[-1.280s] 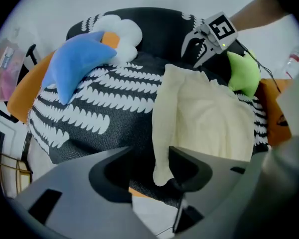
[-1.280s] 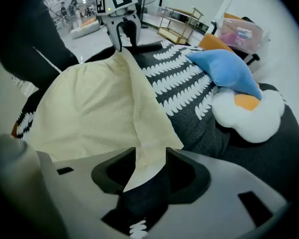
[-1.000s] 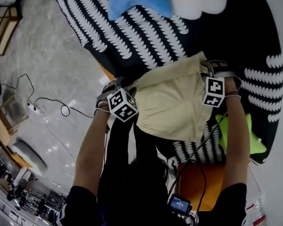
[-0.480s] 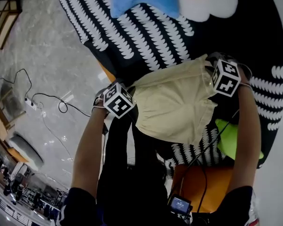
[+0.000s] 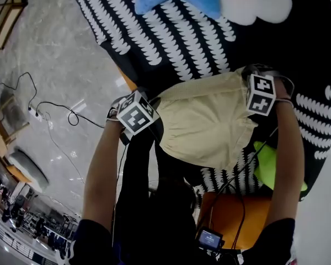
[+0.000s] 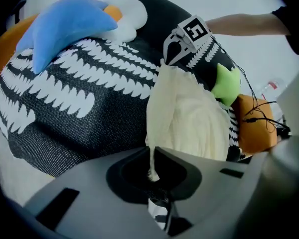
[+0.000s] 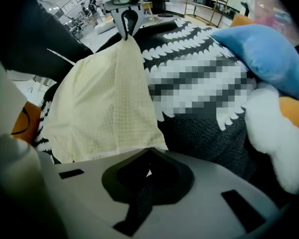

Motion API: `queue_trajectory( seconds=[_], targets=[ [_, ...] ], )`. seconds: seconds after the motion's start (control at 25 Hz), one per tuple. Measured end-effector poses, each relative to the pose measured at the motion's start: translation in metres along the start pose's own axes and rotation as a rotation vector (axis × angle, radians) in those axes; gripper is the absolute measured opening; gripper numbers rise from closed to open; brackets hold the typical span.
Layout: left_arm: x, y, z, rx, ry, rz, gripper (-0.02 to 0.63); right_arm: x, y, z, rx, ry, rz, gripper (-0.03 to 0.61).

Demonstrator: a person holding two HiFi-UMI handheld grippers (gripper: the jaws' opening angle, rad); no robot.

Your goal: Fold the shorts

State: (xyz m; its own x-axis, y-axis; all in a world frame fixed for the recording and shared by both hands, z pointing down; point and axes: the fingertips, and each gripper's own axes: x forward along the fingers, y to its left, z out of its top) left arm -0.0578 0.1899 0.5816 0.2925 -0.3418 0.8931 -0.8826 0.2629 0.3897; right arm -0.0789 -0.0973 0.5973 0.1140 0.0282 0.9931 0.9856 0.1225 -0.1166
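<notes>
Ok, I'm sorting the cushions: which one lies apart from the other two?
The green star cushion, beside the shorts near the person's right arm. The blue cushion and the white-and-orange cushion touch each other at the far end.

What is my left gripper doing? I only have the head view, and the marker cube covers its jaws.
Observer: In the left gripper view, the left gripper has just been closing its jaws, and they now pinch a corner of the cream shorts.
Operator: And the right one?
Observer: The right gripper is shut on the opposite corner. The left gripper view shows the fabric gathered at its tips.
</notes>
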Motion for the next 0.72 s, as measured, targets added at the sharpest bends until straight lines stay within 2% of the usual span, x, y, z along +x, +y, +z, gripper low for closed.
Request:
queue_trajectory(
  seconds=[0.08,0.2,0.36,0.48,0.56,0.64,0.68,0.72],
  targets=[
    [0.011,-0.006,-0.011,-0.017,-0.013,-0.012,0.029,0.004,0.005,0.002,0.022,-0.033,-0.013,0.011],
    [-0.008,0.001,-0.021,-0.110,-0.068,-0.049,0.028,-0.021,-0.022,0.025,0.084,-0.086,-0.045,0.011],
    [-0.061,0.026,0.001,-0.216,-0.155,-0.046,0.023,-0.081,-0.083,0.034,0.155,-0.116,-0.120,0.011],
    [-0.066,0.031,0.018,-0.274,-0.195,-0.044,0.020,-0.090,-0.098,0.019,0.201,-0.104,-0.167,0.009],
    [-0.062,0.033,0.021,-0.324,-0.188,-0.046,0.020,-0.088,-0.097,0.019,0.233,-0.132,-0.173,0.011],
    [-0.056,0.033,0.016,-0.368,-0.160,-0.052,0.020,-0.091,-0.086,0.026,0.251,-0.186,-0.133,0.011],
    [-0.054,0.032,0.014,-0.376,-0.148,-0.053,0.020,-0.093,-0.076,0.028,0.255,-0.211,-0.095,0.041],
    [-0.051,0.031,0.013,-0.370,-0.139,-0.049,0.020,-0.093,-0.063,0.028,0.249,-0.223,-0.051,0.131]
  ],
)
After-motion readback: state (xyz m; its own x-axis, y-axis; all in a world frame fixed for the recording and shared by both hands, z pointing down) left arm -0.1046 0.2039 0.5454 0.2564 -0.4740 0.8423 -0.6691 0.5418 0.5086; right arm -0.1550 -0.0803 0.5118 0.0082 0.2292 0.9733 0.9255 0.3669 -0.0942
